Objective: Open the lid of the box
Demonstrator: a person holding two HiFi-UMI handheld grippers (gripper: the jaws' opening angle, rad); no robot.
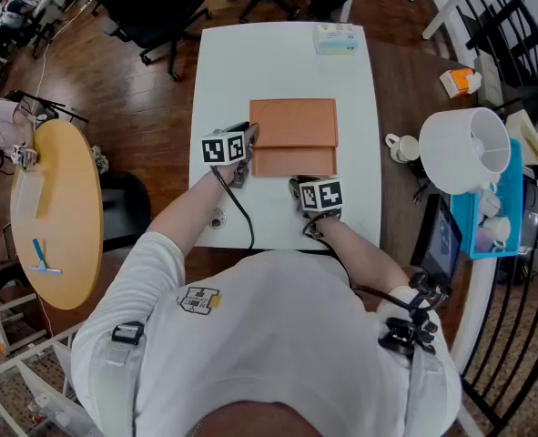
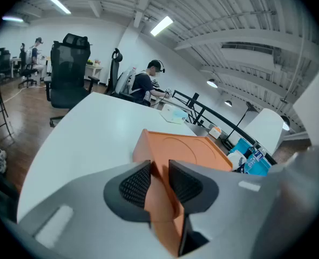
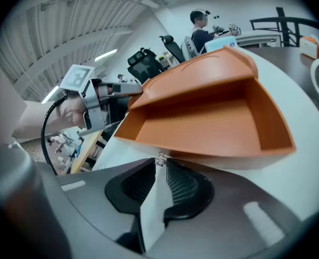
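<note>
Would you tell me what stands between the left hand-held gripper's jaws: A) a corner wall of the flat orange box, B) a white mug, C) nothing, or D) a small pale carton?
A: in the left gripper view, the left hand-held gripper has a wall of the flat orange box between its pads.

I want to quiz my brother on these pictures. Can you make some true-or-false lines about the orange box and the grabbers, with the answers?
1. The orange box has its lid lifted. True.
2. The left hand-held gripper is clamped on the lid's side. True.
3. The box sits on a round yellow table. False: it sits on the white table.
4. The right hand-held gripper rests on top of the lid. False: it is low, at the box's front edge.
5. The box is full of toys. False: the inside that shows is bare.
</note>
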